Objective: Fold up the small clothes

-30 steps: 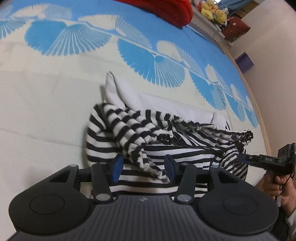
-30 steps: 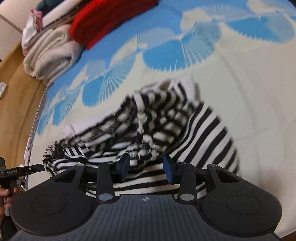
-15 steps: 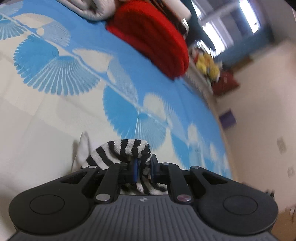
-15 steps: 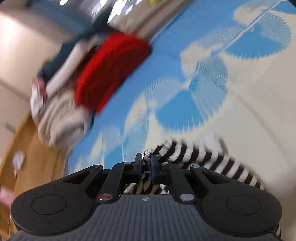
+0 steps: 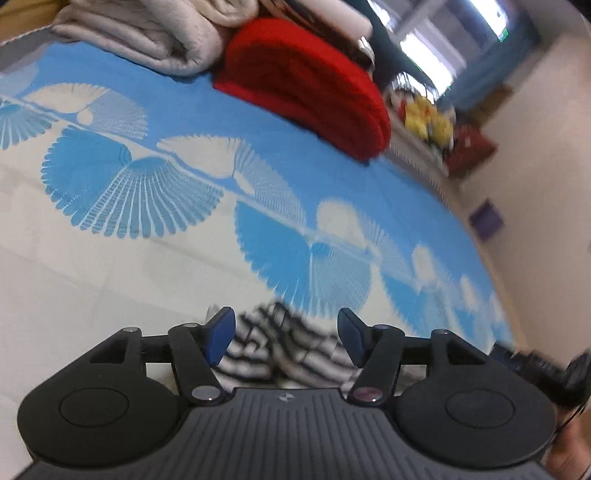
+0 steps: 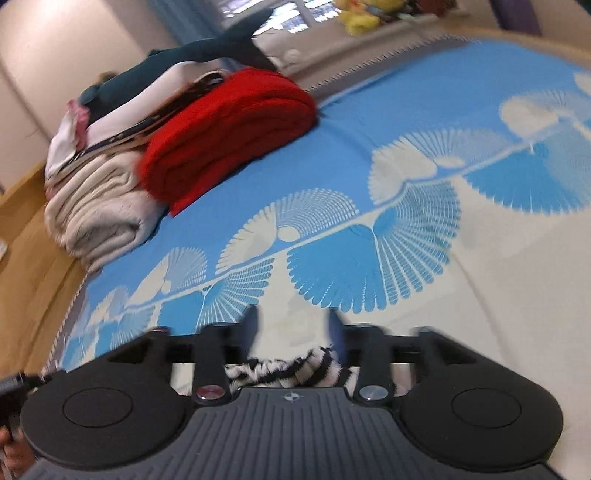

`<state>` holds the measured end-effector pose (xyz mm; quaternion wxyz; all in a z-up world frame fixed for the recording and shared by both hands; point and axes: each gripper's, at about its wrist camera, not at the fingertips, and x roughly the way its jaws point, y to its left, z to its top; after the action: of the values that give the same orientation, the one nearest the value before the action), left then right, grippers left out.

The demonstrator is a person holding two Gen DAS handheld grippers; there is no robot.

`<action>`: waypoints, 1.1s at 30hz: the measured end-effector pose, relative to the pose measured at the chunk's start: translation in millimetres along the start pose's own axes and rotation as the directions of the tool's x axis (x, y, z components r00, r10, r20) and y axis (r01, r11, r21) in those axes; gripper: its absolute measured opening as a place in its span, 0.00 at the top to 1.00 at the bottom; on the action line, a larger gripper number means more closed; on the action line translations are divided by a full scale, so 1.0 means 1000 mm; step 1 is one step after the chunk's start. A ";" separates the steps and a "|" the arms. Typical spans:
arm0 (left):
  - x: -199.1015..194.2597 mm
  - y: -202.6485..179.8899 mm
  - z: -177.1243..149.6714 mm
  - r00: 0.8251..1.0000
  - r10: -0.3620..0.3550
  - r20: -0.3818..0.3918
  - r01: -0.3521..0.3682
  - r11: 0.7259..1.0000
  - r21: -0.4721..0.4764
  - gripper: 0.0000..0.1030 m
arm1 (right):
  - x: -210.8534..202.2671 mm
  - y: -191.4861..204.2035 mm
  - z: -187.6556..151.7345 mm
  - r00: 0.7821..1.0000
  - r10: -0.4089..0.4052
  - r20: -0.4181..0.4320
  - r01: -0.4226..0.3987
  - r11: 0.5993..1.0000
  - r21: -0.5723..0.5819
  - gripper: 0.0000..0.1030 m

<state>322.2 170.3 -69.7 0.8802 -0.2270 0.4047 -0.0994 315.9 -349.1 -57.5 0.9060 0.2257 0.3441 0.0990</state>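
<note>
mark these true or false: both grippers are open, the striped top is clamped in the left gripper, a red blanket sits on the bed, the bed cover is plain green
1. Both grippers are open. True: the left gripper and right gripper stand with jaws apart, having just opened.
2. The striped top is clamped in the left gripper. False: it lies below the spread pads, unpinched.
3. A red blanket sits on the bed. True, beside a beige one.
4. The bed cover is plain green. False: blue and cream with a fan pattern.
</note>
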 end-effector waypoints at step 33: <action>0.126 -0.038 -0.015 0.937 0.337 -0.096 -0.280 0.885 0.371 0.84 | 0.104 0.031 -0.019 0.927 -0.371 -0.059 0.324 0.867 -0.378 0.91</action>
<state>393.9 86.7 -143.8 0.8762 0.0101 0.4796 -0.0464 380.1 -280.5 -115.4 0.9104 -0.0175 0.4132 0.0101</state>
